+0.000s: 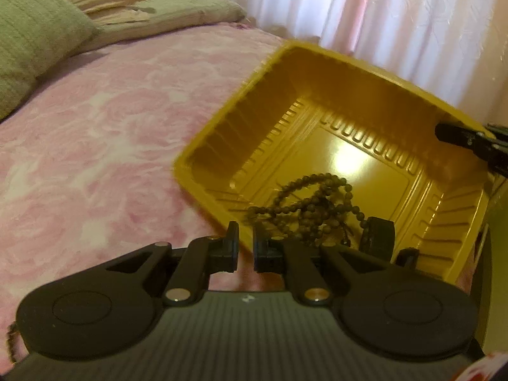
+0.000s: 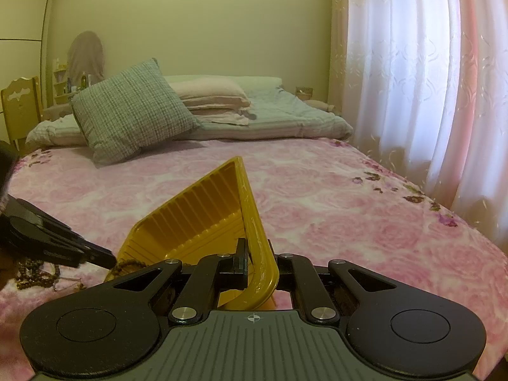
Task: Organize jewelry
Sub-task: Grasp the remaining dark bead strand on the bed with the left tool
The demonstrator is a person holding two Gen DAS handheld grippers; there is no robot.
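My right gripper (image 2: 255, 249) is shut on the rim of a yellow plastic tray (image 2: 197, 209) and holds it tilted up off the pink bedspread. Seen from the left wrist, the tray (image 1: 254, 111) opens toward me, and the right gripper (image 1: 460, 136) clamps its right rim. A string of dark brown beads (image 1: 311, 203) lies bunched in the tray's low corner, beside a black blocky piece (image 1: 377, 235). My left gripper (image 1: 246, 227) hovers at the tray's near edge, jaws nearly together, with nothing visibly between them. In the right wrist view the left gripper (image 2: 95, 254) points at the beads (image 2: 127, 266).
More beaded jewellery (image 2: 35, 274) lies loose on the bedspread (image 2: 349, 222) at the near left. A green cushion (image 2: 127, 111) and folded blankets (image 2: 216, 98) sit at the bed's head. White curtains (image 2: 428, 79) hang along the right side. A wooden chair (image 2: 19, 111) stands far left.
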